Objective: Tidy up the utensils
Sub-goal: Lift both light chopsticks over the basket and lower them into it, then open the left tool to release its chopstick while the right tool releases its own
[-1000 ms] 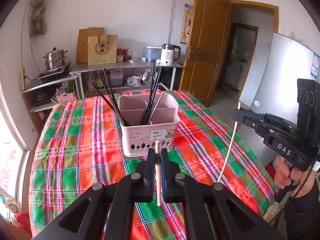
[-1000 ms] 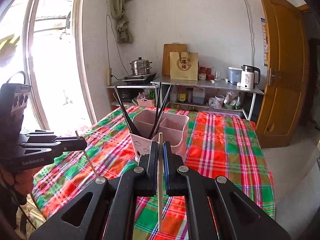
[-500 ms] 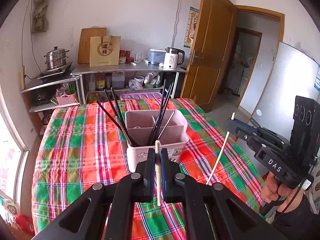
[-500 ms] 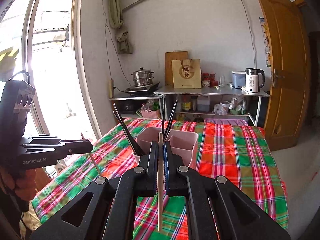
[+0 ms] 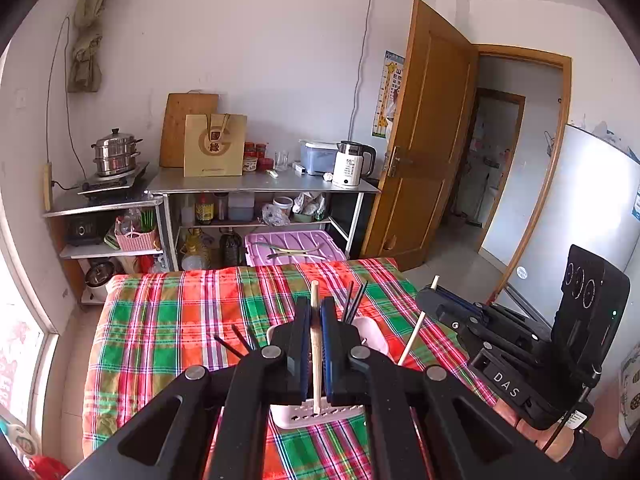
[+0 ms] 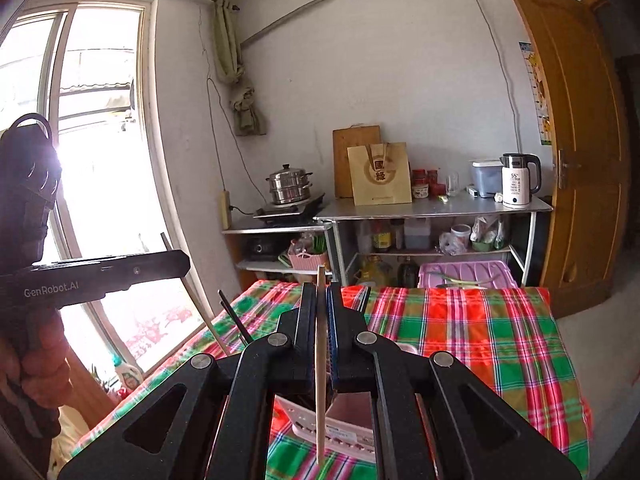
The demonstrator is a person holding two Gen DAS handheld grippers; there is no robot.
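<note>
Plaid cloth in red, green and orange covers the table [image 5: 160,320], and behind it steel shelves [image 5: 260,188] carry a kettle [image 5: 352,164], a steamer pot [image 5: 116,152] and a paper bag [image 5: 214,146] against a white wall.

On the cloth stands a pale pink utensil basket [image 5: 372,336], seen in both wrist views just behind and below the fingertips, with black chopsticks [image 5: 354,300] leaning out of its compartments.

The left gripper [image 5: 316,344] is clamped tight on a light wooden chopstick [image 5: 316,360], which runs nearly upright between the pads, its top end above the fingers and its lower end in front of the basket's perforated wall.

The right gripper [image 6: 321,340] likewise pinches a second wooden chopstick [image 6: 320,400], upright, hanging down in front of the basket [image 6: 352,412].

From each camera the other gripper appears off to the side, well apart from the basket, its stick slanting through the closed tips: the right one [image 5: 426,294] in the left view, the left one [image 6: 180,260] in the right view.
</note>
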